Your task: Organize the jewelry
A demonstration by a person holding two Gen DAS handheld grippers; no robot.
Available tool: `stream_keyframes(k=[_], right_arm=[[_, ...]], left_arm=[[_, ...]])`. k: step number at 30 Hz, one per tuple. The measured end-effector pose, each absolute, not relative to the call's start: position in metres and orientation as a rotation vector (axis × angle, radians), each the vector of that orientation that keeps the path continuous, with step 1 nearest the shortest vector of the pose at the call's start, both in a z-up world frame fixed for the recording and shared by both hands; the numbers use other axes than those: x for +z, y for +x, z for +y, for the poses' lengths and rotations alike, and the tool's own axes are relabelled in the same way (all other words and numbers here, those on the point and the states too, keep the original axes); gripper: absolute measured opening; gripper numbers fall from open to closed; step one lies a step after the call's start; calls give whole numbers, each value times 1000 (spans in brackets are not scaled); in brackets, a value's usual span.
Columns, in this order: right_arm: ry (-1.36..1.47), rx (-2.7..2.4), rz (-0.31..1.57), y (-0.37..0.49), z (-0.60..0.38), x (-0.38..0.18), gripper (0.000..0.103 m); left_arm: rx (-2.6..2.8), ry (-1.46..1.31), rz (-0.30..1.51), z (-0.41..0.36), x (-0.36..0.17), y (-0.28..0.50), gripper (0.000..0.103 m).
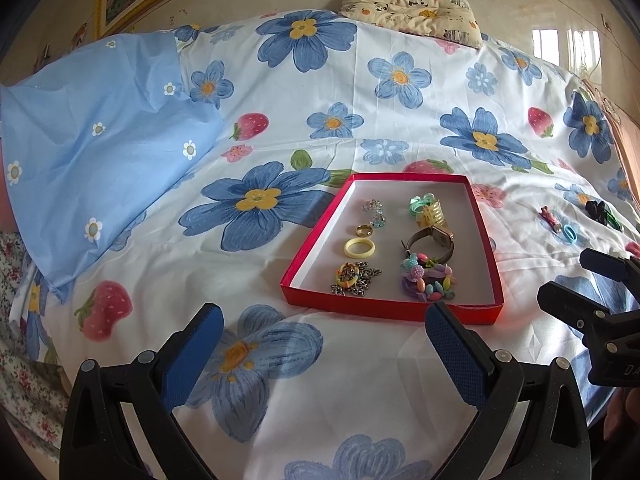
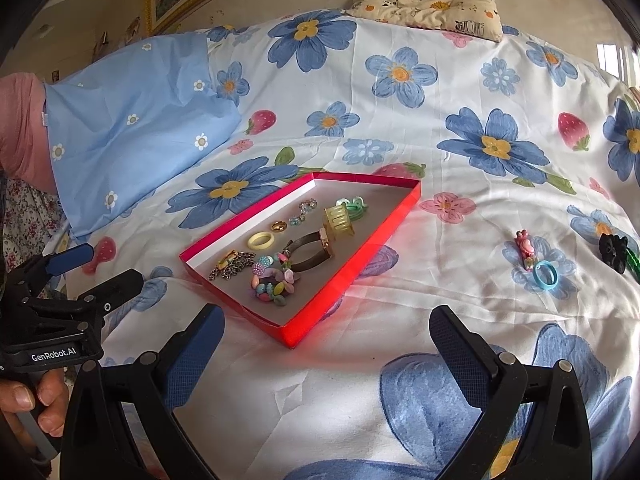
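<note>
A shallow red box (image 1: 352,305) (image 2: 360,276) lies on the flowered bedsheet and holds several pieces: a yellow ring (image 1: 359,247), a gold ring (image 1: 364,231), a chain (image 1: 356,280), a watch (image 1: 434,240), a bead bracelet (image 1: 428,282) and a yellow claw clip (image 2: 338,222). Loose on the sheet to the right lie a pink figure clip (image 2: 525,249), a blue ring (image 2: 545,275) and a black piece (image 2: 613,252). My left gripper (image 1: 324,344) hovers open just short of the box's near edge. My right gripper (image 2: 326,344) is open too, near the box's right corner, nothing between its fingers.
A light blue pillow (image 1: 96,152) lies at the left, a small patterned cushion (image 1: 412,10) at the far edge by the wall. The right gripper's body (image 1: 600,320) shows at the right of the left wrist view; a hand (image 2: 28,400) holds the left gripper.
</note>
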State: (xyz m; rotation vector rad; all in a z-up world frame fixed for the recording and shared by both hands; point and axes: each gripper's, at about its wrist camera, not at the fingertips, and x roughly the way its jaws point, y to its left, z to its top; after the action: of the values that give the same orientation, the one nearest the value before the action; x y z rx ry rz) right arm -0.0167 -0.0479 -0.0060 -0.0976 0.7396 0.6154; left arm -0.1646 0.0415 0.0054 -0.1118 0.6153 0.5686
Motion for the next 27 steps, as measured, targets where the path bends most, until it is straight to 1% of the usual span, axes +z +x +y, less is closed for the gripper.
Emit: stream_keyframes(k=[27], right_arm=[[-105,647,708,-25,-42,6,103]], left_arm=[[563,-102,624,37,5,-164,102]])
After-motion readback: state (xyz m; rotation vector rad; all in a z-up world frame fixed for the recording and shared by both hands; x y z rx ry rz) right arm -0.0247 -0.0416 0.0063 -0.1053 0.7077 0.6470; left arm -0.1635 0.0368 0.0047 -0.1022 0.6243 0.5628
